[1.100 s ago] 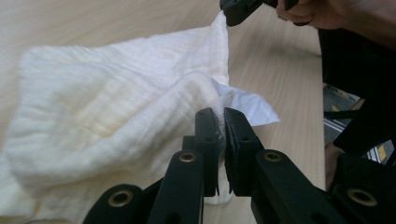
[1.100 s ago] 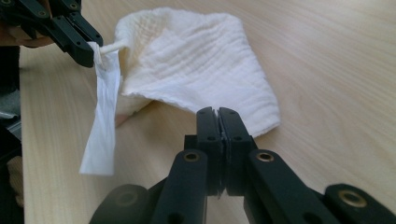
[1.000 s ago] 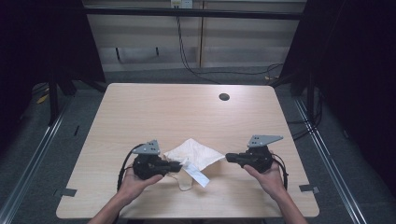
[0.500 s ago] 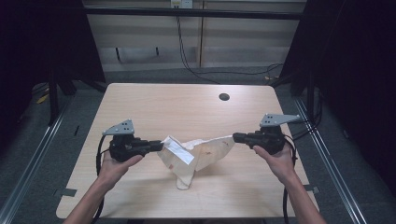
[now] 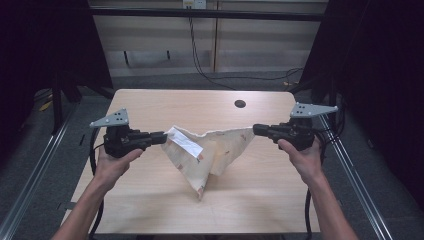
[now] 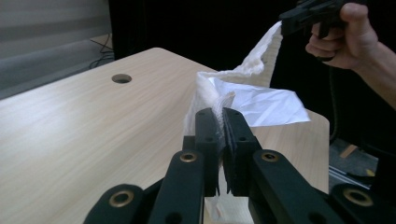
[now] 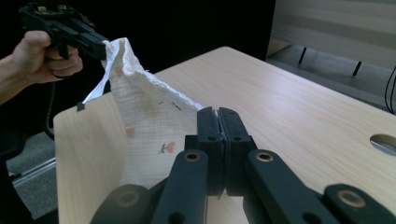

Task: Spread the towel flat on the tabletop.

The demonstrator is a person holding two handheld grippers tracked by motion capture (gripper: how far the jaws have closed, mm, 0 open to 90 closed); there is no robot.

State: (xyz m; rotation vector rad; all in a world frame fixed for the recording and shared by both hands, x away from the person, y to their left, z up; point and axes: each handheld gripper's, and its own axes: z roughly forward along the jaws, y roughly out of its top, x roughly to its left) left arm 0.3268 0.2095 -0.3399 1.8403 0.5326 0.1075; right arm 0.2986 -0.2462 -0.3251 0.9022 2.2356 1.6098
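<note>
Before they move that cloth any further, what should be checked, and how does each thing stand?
1. Left gripper shut on a corner of the cloth: ok.
2. Right gripper shut on the opposite corner: ok.
3. Cloth stretched flat between the grippers: not ok, it sags and hangs in folds.
4. Cloth lifted off the table: cannot tell, its lowest tip hangs close to the top.
5. White label free of the left jaws: cannot tell, it sits right beside them.
6. Table hole away from the cloth: ok.
</note>
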